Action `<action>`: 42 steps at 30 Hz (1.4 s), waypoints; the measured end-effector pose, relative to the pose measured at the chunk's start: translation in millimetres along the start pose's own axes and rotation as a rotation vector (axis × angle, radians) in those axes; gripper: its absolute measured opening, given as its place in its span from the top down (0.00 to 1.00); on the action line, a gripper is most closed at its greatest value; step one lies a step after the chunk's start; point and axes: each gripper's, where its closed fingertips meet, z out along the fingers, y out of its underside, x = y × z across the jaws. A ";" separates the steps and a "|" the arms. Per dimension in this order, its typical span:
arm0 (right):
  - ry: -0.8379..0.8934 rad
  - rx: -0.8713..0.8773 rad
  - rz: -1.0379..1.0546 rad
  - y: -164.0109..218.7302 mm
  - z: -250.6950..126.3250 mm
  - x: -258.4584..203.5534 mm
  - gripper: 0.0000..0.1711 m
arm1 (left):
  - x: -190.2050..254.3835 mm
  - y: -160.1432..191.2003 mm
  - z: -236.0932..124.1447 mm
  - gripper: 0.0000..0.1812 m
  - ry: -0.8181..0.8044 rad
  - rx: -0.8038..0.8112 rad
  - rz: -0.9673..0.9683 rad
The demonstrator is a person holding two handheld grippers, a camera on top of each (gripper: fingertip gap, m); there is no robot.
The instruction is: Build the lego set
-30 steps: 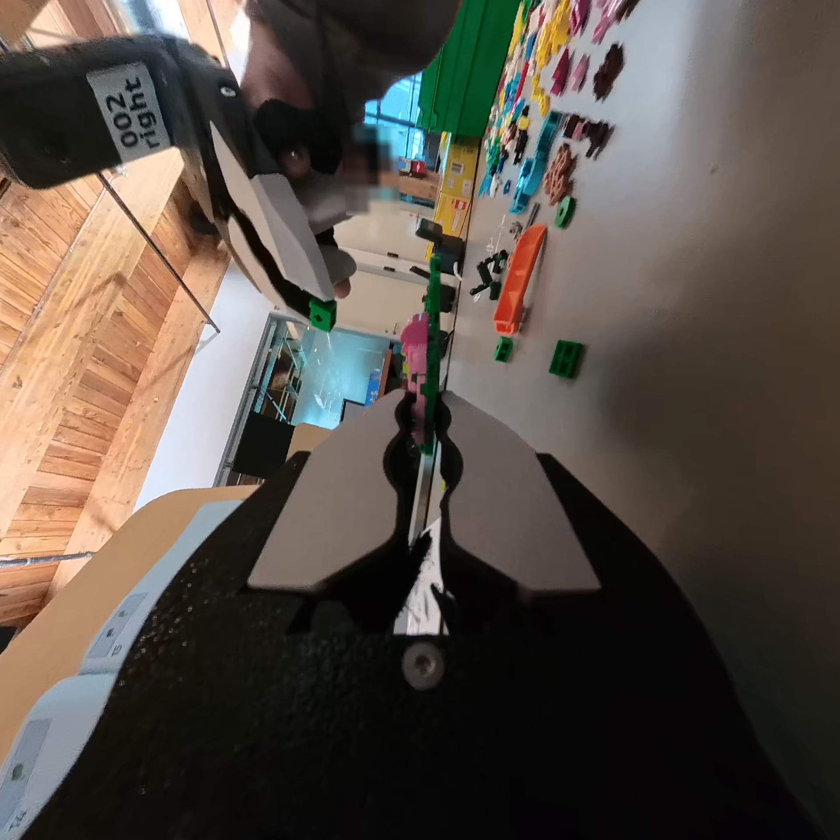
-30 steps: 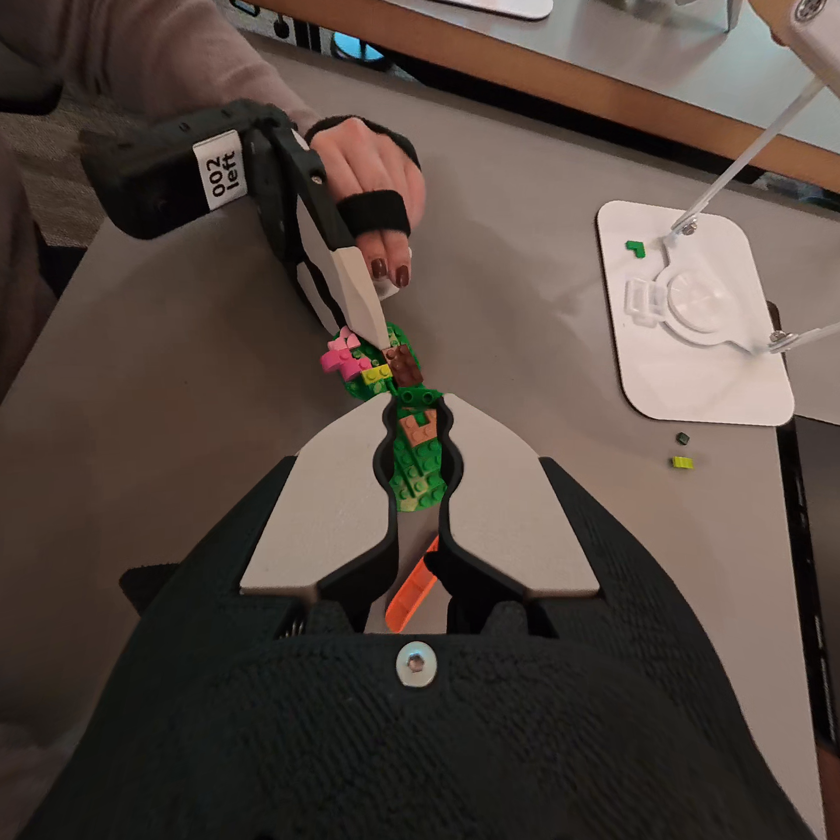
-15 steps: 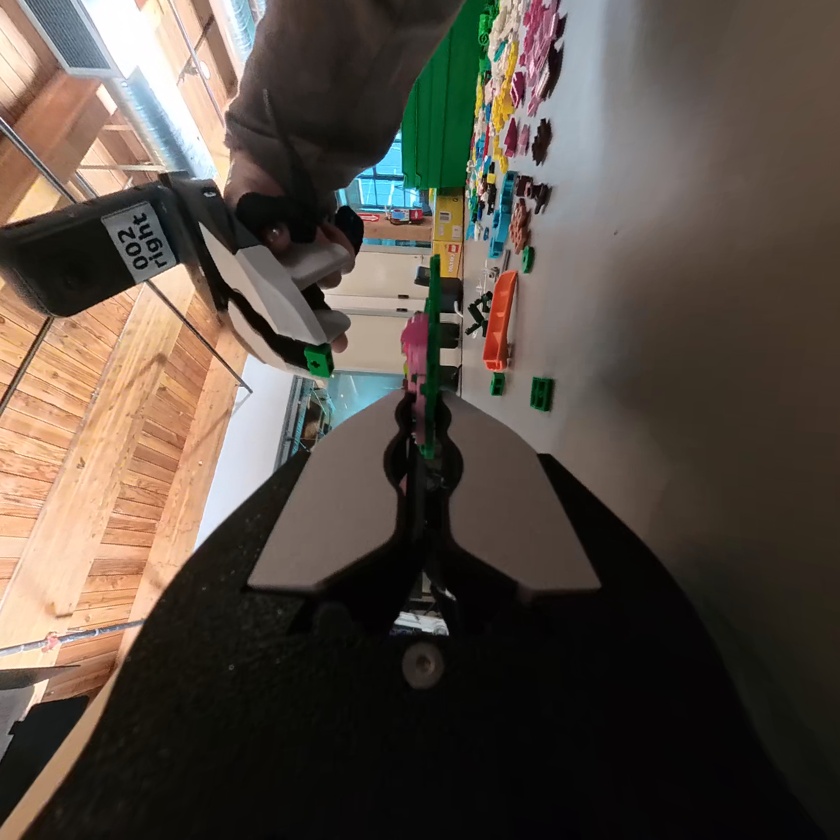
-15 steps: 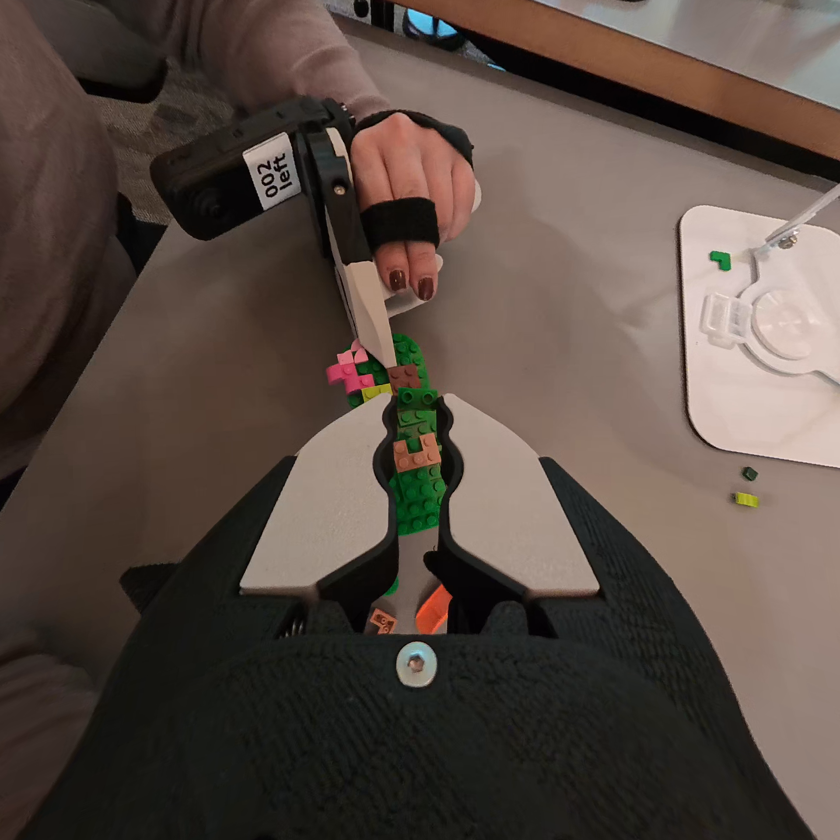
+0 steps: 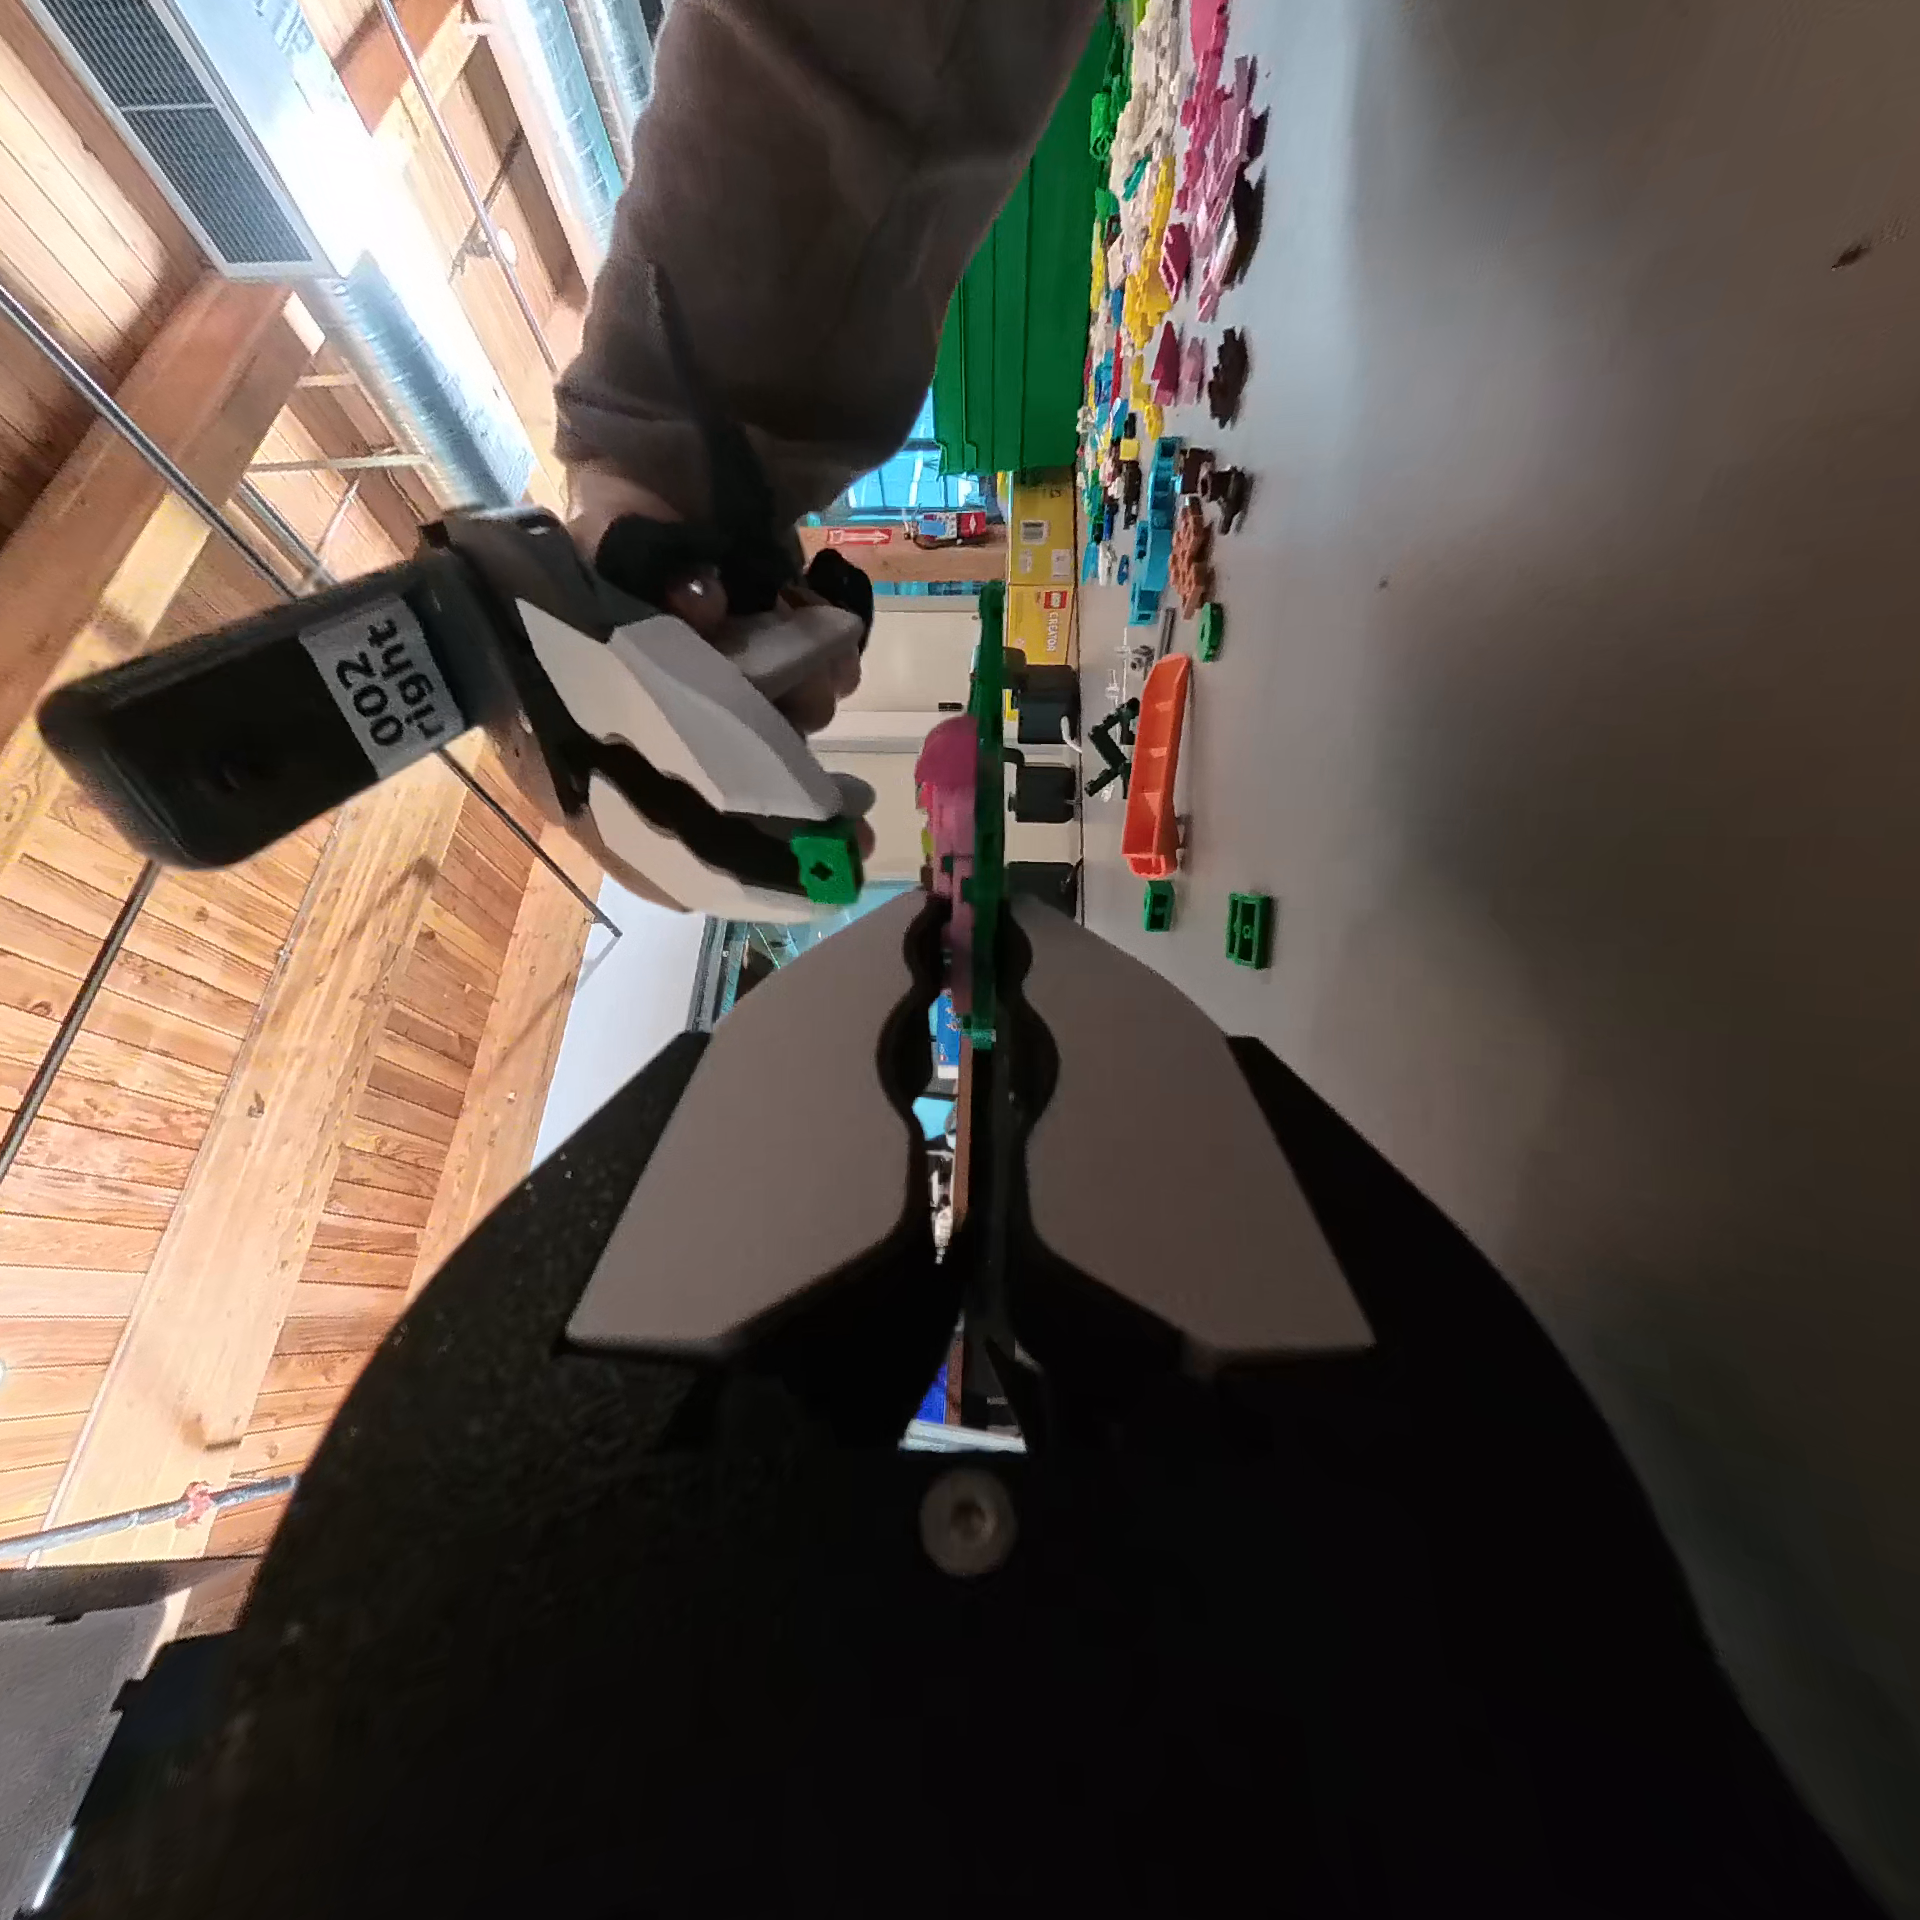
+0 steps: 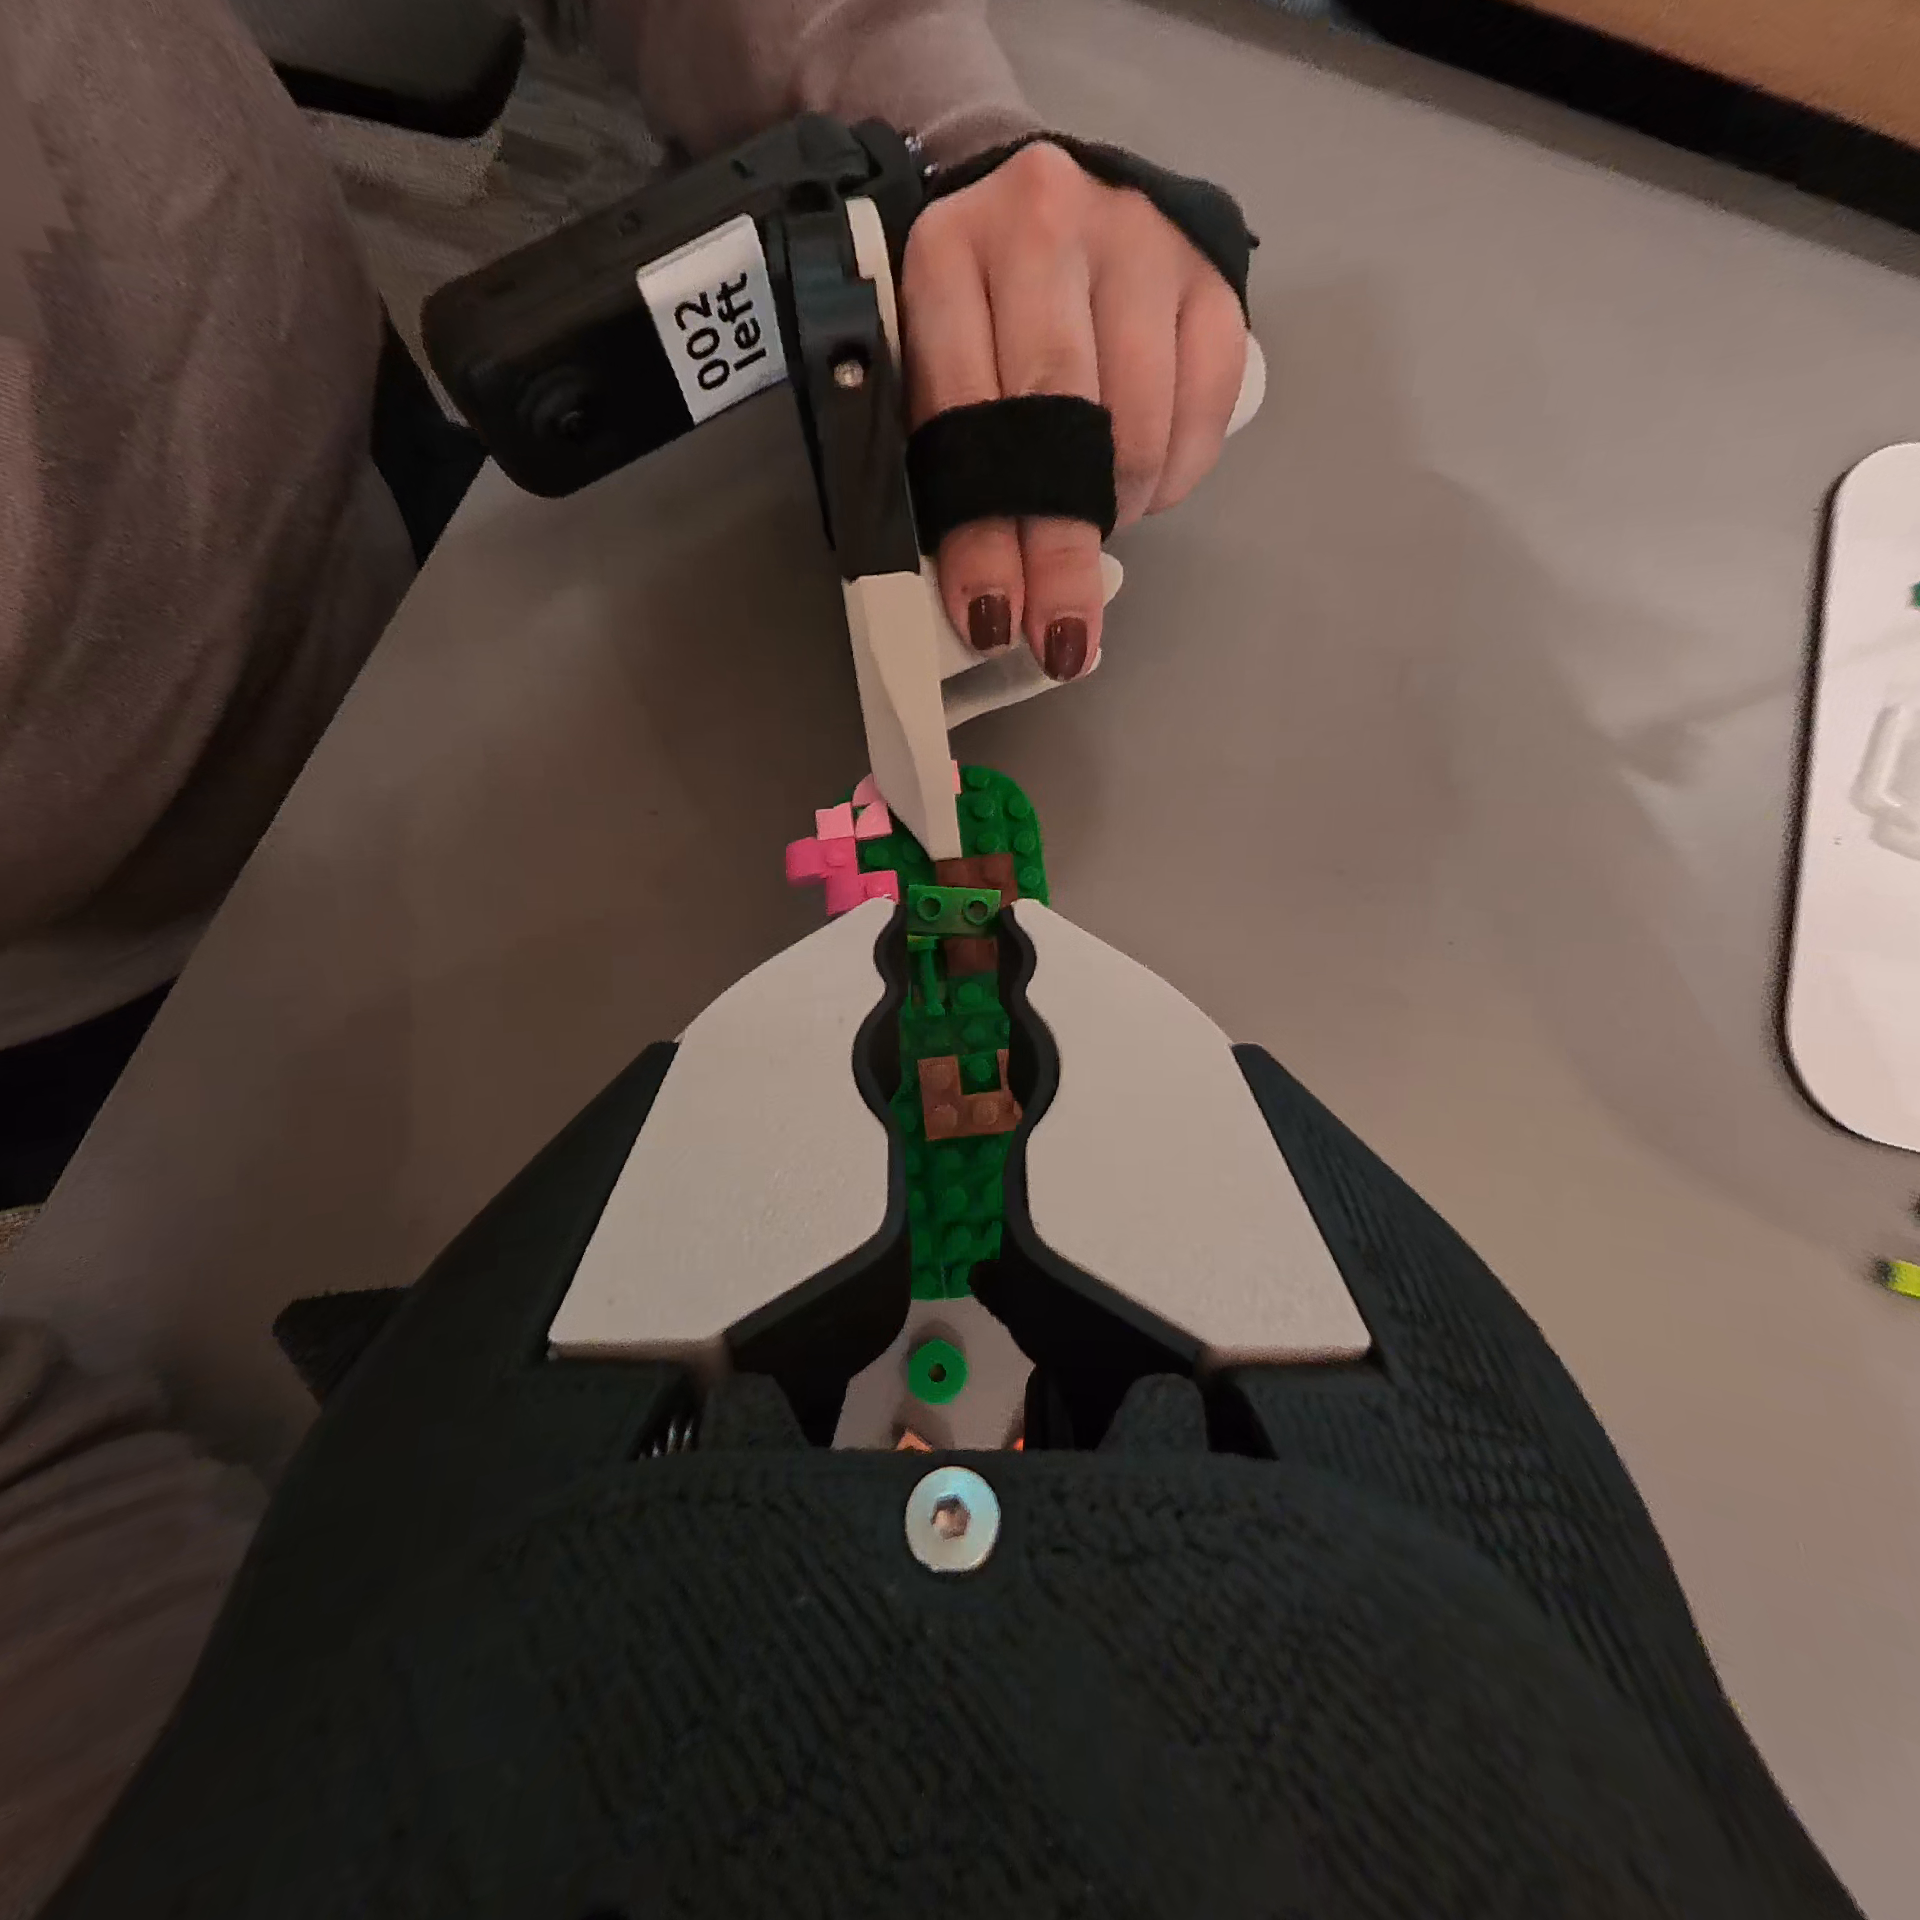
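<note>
My left gripper [image 5: 978,916] is shut on the edge of a long green plate [image 5: 985,790], seen edge-on, with a pink flower [image 5: 943,774] built on it. My right gripper [image 5: 844,871] is shut on a small green brick [image 5: 826,868] and holds it just beside the plate's studded face. In the right wrist view the small green brick [image 6: 954,909] sits between my right gripper's tips [image 6: 954,914], directly over the green plate [image 6: 961,1195]. The plate carries brown pieces [image 6: 966,1107] and the pink flower [image 6: 842,854]. The left gripper [image 6: 935,836] pinches the plate's far end.
Loose on the grey table: an orange piece [image 5: 1158,769], two green bricks [image 5: 1247,930], a pile of coloured pieces [image 5: 1164,270] and stacked green baseplates [image 5: 1018,343]. A white pad [image 6: 1860,831], a lime piece [image 6: 1896,1273] and a green round piece [image 6: 935,1371] also lie there.
My right gripper has brought the small green brick closer to the plate, now right over its studs. The left gripper still holds the plate, turned a little.
</note>
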 end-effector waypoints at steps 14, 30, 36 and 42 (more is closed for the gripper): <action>-0.051 -0.060 -0.011 5.7 11.5 -8.5 0.91 | -0.8 -11.0 -2.0 0.96 0.003 0.038 0.018; -0.002 -0.148 -0.064 9.3 12.7 -11.8 0.91 | 1.0 -14.2 -2.4 0.95 0.015 0.050 0.020; 0.001 -0.170 -0.044 10.9 12.7 -12.0 0.92 | 2.1 -13.7 -2.1 0.95 0.019 0.048 0.024; 0.003 -0.182 -0.034 12.2 12.8 -11.9 0.92 | 3.1 -13.2 -2.0 0.96 0.021 0.046 0.032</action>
